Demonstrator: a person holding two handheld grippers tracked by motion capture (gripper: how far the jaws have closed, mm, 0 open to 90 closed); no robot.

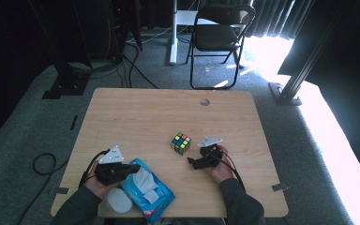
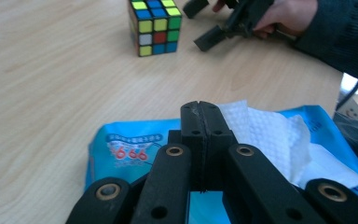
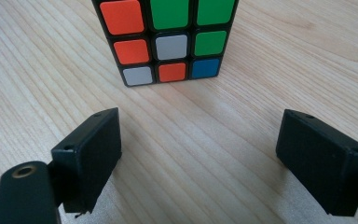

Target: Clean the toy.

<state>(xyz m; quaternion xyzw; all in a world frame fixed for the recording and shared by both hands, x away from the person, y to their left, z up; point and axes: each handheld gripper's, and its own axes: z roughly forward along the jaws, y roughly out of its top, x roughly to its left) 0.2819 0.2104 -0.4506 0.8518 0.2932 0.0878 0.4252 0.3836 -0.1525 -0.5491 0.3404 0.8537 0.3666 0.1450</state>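
In the high view the left gripper [image 1: 132, 168] sits at the lower left of the frame, over the blue wipes pack [image 1: 161, 197], which lies slantwise near the bottom edge of the table [image 1: 136, 112]. A white wipe [image 1: 143, 182] sticks up out of the pack's top, and a white rounded lid [image 1: 118, 200] lies just beside the pack at the table's bottom edge. In the left gripper view its fingers [image 2: 193, 123] stand pressed together at the centre of the frame, with no gap between them. They stand right against the near edge of the wipe [image 2: 270, 135], which rises behind them and to the right; whether a fold of it is caught between them I cannot tell.

The right gripper [image 1: 191, 161] lies low on the table right of centre in the high view, held in the person's right hand [image 1: 222, 168]. Its fingers [image 3: 91, 156] are wide apart in the right gripper view, one at lower left and one at lower right, with bare wood between them. The colour cube [image 1: 180, 143] stands on the table just beyond them, near but not touched, at top centre of that view [image 3: 168, 39]. In the left gripper view the cube [image 2: 154, 27] shows at the top, with the right gripper [image 2: 200, 25] just to its right.

A folding chair [image 1: 218, 37] stands on the floor beyond the table, at the top of the high view.
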